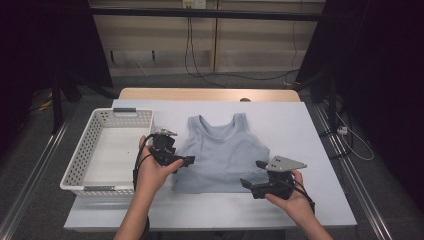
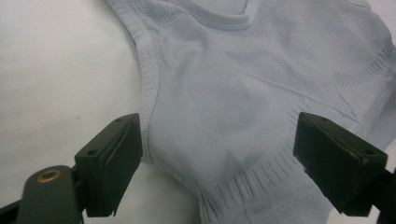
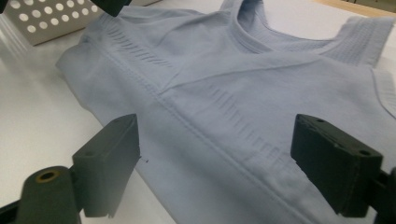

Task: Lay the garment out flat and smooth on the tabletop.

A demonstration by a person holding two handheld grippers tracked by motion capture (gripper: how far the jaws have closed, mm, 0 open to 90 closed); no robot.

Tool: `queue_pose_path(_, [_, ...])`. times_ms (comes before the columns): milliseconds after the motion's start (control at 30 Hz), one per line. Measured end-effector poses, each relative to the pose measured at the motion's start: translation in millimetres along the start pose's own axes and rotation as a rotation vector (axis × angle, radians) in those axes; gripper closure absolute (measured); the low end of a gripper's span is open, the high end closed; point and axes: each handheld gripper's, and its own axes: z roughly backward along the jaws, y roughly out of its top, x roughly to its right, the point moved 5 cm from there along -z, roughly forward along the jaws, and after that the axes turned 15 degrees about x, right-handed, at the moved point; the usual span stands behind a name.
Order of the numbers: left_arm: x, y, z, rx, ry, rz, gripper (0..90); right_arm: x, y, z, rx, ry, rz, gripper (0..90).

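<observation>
A pale blue-grey sleeveless top (image 1: 220,152) is laid flat near the middle of the white-covered counter (image 1: 300,125), its neckline turned toward twelve o'clock and its hem toward six. At its nine o'clock edge the left hand-held gripper (image 1: 187,161) is held in the person's left hand (image 1: 155,172), pointed toward three o'clock; in the left gripper view its jaws are seen spread wide, released, with the ribbed side edge of the top (image 2: 243,107) lying between them and pressed by neither pad. At the top's five o'clock corner the right hand-held gripper (image 1: 246,184) is held in the right hand (image 1: 295,197), pointed toward nine o'clock; its jaws are likewise released and set wide apart over the cloth (image 3: 243,93), nothing being grasped. A white perforated basket (image 1: 80,157) is stood on the counter at nine o'clock of the top, just beside the left hand. The wooden counter edge is seen beyond the white cover at twelve o'clock.
</observation>
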Motion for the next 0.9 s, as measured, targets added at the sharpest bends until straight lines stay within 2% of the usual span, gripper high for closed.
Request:
queue_pose_path(100, [-0.2, 5.1, 2.6, 0.003, -0.011, -0.005, 16.0, -3.9, -1.1, -6.2, -0.005, 0.020, -0.002, 13.7])
queue_pose_path(400, [-8.4, 12.0, 0.4, 0.014, -0.016, 0.018, 15.7, -17.5, -0.3, -19.2, -0.009, 0.062, 0.010, 12.2])
queue_pose_path(633, [-10.5, 14.2, -0.7, 0.016, -0.023, 0.031, 15.1, -23.3, 3.6, -27.6, -0.008, 0.070, 0.019, 10.9])
queue_pose_path(900, [-10.0, 17.8, -0.3, 0.019, -0.031, 0.035, 15.2, -39.3, 5.0, -41.9, -0.016, 0.129, 0.020, 10.1])
